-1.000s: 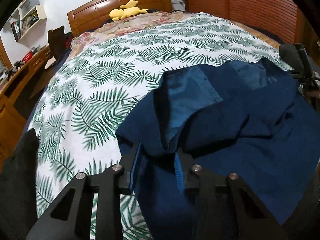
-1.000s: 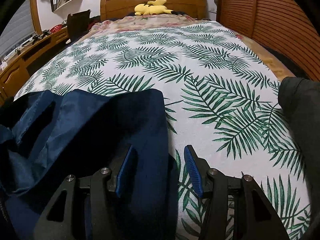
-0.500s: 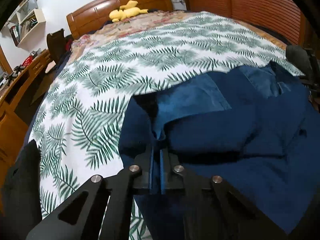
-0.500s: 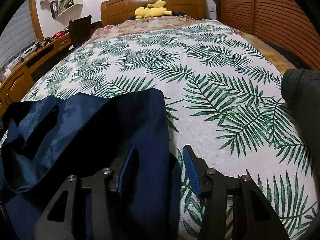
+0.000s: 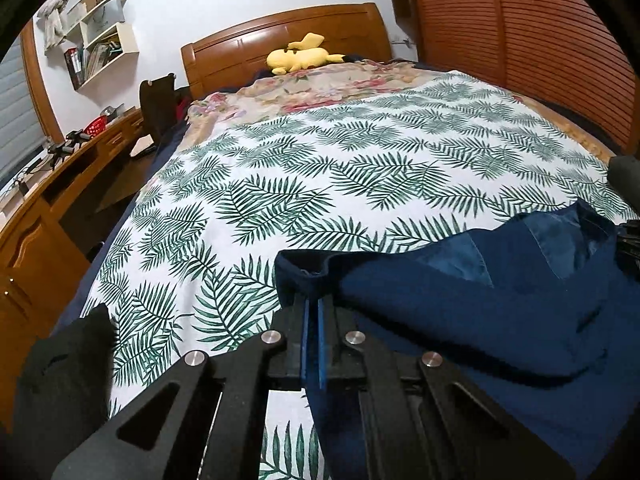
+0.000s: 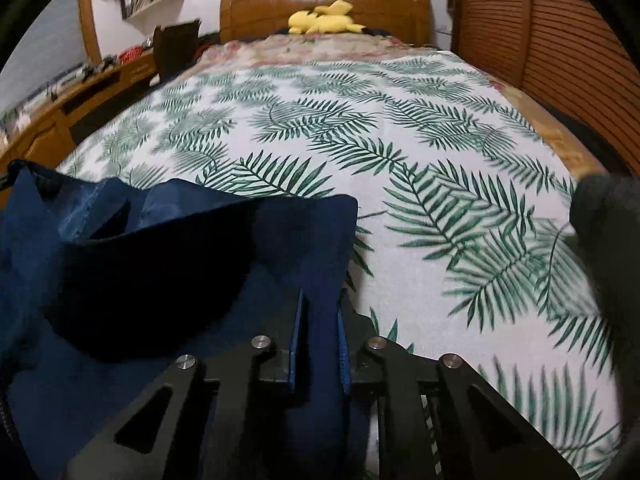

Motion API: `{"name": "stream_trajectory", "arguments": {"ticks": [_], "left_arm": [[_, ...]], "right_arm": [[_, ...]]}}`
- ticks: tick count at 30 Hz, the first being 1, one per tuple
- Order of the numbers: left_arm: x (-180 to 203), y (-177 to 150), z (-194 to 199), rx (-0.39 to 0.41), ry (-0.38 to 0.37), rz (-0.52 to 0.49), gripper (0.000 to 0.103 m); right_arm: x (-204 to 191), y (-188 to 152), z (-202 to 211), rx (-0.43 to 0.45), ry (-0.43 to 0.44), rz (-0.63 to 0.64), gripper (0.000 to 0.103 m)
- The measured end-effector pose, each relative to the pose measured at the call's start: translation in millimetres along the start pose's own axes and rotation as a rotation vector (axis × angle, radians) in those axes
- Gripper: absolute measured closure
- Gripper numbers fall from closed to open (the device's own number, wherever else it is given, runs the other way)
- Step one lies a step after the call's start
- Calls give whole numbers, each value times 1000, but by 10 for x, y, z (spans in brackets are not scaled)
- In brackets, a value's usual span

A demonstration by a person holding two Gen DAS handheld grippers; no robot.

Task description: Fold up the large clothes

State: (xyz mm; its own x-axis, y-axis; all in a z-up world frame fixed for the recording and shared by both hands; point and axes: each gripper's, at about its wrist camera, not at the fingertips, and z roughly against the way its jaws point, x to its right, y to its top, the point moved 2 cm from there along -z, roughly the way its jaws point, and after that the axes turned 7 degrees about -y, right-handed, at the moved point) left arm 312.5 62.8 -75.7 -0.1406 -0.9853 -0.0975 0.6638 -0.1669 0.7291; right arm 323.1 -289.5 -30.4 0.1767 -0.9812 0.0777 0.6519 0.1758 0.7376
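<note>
A large dark blue garment (image 5: pixel 480 312) lies bunched at the near end of a bed with a palm-leaf cover (image 5: pixel 320 184). My left gripper (image 5: pixel 314 312) is shut on the garment's left corner edge, which is lifted a little off the cover. In the right wrist view the same garment (image 6: pixel 200 248) spreads to the left. My right gripper (image 6: pixel 318 320) is closing on the garment's right edge, and the blue pads (image 6: pixel 297 332) press a fold of cloth between them.
A yellow plush toy (image 5: pixel 300 56) lies by the wooden headboard (image 5: pixel 280 36). A wooden desk (image 5: pixel 52 196) runs along the left side of the bed, and a slatted wooden wall (image 5: pixel 540 40) along the right. Dark cloth (image 5: pixel 64 364) shows at the lower left.
My left gripper shut on the garment's corner and lifted it up and back along the bed. My right gripper's jaws came together on the garment's right edge.
</note>
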Motion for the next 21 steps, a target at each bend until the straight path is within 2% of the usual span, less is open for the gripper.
{"name": "stream_trajectory", "arguments": {"ticks": [2,3,4,7,8,9,10,12,15,19,21], "left_arm": [[-14,-4,-21,-6,1,2,99],[-24,-4,-25,-6,4,1,99],[-40,-5,-24,-2,6,5,99],[-90,-18,-3,15,21,20,99],[-111,-29,8,22,24,26,99],[-125,-40,7,25,26,32,99],[-142,-54,-7,22,27,36,99],[-173,-87,-85,-4,32,42,99],[-211,-126,-170,-22,11,68,99],[-231,-172,-226,-66,-22,91,99],[-216,-179,-199,-69,-41,93,93]], "right_arm": [[-16,121,36,12,-22,34,90],[-16,176,37,13,-22,42,100],[-25,217,47,19,-16,57,101],[-5,328,340,181,-73,69,101],[56,345,515,272,-95,28,101],[133,353,627,322,-120,-18,101],[201,365,639,321,-148,-53,101],[315,373,427,207,-180,-92,101],[294,307,189,122,-208,-62,101],[207,325,73,67,-217,-38,101],[188,373,89,52,-201,-25,99]]}}
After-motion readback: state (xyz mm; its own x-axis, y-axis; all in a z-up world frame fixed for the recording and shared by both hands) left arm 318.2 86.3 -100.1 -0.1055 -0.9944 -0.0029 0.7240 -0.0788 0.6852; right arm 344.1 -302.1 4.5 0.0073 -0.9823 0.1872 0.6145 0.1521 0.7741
